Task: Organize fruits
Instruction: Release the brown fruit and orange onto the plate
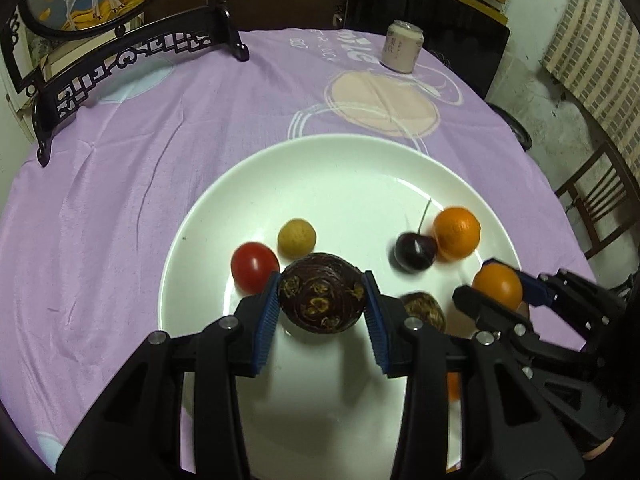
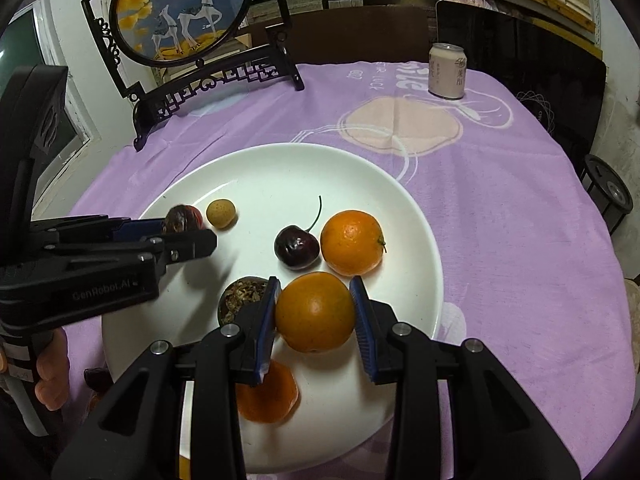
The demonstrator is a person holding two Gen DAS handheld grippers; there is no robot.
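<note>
Left claw [image 1: 322, 300] pinching passion fruit [image 1: 321, 293], right claw [image 2: 315, 312] an orange [image 2: 315, 312]; second passion fruit [image 2: 244, 295] half-hidden.

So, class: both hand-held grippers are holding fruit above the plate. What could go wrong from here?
1. The left hand-held gripper pinches a round passion fruit only at its sides; it may slip out.
2. The right hand-held gripper's orange, once released, could roll into the cherry.
3. The two grippers work close together and may collide.
</note>
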